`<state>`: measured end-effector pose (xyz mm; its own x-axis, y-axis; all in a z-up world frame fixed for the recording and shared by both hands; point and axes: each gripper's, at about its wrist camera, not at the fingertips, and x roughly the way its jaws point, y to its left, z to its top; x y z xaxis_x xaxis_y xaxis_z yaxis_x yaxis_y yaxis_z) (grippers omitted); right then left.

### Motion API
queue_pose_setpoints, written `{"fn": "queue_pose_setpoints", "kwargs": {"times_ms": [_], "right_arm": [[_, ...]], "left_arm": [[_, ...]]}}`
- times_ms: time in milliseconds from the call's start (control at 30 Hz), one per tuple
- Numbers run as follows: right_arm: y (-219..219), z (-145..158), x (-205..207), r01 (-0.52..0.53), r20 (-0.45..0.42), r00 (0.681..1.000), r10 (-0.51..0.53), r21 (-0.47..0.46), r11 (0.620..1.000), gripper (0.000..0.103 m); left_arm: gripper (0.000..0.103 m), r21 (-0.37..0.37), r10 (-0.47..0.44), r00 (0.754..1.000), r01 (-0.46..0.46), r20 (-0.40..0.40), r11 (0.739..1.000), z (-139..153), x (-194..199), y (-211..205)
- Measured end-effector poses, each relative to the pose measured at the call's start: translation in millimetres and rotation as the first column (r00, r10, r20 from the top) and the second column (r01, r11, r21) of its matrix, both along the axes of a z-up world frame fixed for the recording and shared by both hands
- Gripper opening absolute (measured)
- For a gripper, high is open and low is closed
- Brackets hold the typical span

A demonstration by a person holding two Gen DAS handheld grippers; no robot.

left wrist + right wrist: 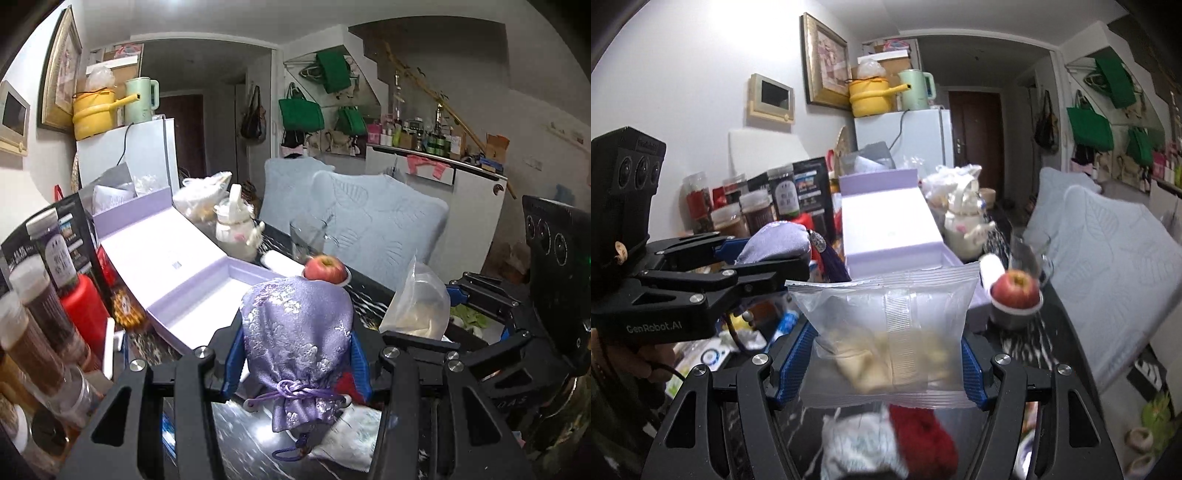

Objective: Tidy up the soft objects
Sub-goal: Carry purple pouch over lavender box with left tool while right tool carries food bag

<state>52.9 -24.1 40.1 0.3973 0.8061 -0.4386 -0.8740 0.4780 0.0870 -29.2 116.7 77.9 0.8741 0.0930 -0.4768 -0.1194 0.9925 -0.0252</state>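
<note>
Two grippers are up over the dark marbled table (369, 299), each with something soft clamped in it. The only writing I can read is "GenRobot.AI", white on the black body of the left gripper (768, 266) as the right camera sees it; the jars (755, 214) along the table's wall edge have labels too small to make out. The left gripper (295, 369) is narrowed on a lilac brocade pouch (295, 332), blue pads pressing both its sides, the tied cord neck hanging back toward the camera. The right gripper (890, 362) stands wider, its pads squeezing a clear zip bag (886, 325) with pale pieces inside, the sealed edge uppermost. Past both lies an open lilac box (192, 280) running toward the far edge, and an apple (325, 267) in a small dish.
</note>
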Motion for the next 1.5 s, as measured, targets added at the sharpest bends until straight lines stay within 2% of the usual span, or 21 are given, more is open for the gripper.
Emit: {"fn": "queue_pose_setpoints", "kwargs": {"times_ms": [400,767,1167,1500], "right_arm": [[63.3,43.0,51.2,-0.062,0.071,0.996,0.062,0.0,0.998,0.07],[115.6,52.1,97.6,-0.084,0.089,0.992,0.084,-0.003,0.996,0.07],[162.7,26.6,148.2,-0.054,0.066,0.996,0.058,-0.057,0.997,0.07],[182.1,-3.8,181.6,-0.02,0.023,0.999,0.023,-0.111,0.994,0.07]], "left_arm": [[0.047,0.024,0.032,0.999,-0.033,0.03,0.999,28.4,47.1,43.1],[0.047,0.066,0.094,0.995,-0.096,0.031,0.993,36.3,91.3,89.3],[0.047,0.038,0.16,0.985,-0.158,-0.058,0.987,-5.3,141.6,135.5],[0.047,0.025,0.216,0.963,-0.215,-0.164,0.976,-52.3,172.7,159.8]]}}
